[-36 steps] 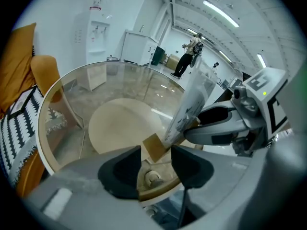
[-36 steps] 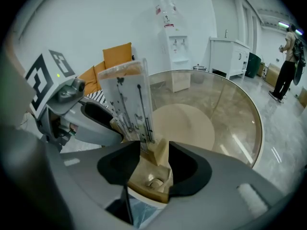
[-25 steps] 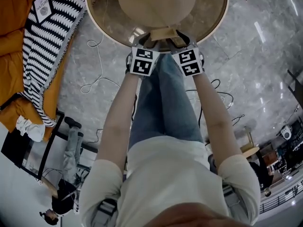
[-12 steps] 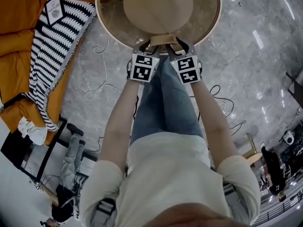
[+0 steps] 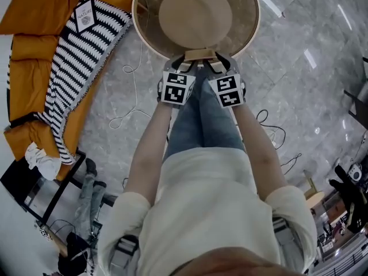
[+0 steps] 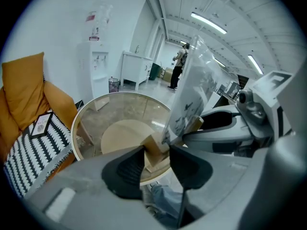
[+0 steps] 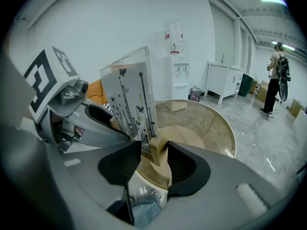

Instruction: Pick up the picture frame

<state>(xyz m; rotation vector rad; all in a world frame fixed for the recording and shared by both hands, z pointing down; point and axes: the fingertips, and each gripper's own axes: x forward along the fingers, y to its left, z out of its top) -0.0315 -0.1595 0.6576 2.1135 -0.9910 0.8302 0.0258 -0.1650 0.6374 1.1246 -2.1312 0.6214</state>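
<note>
Between the jaws of the left gripper (image 6: 157,153) and the right gripper (image 7: 154,157), each clamped, sat opposite ends of the picture frame (image 5: 200,54) base. Its long axis ran crosswise between them, pane upright, over the round table (image 5: 150,39) near its rim.

bright, even light; fisheye warp, dark vignette at edges
</note>
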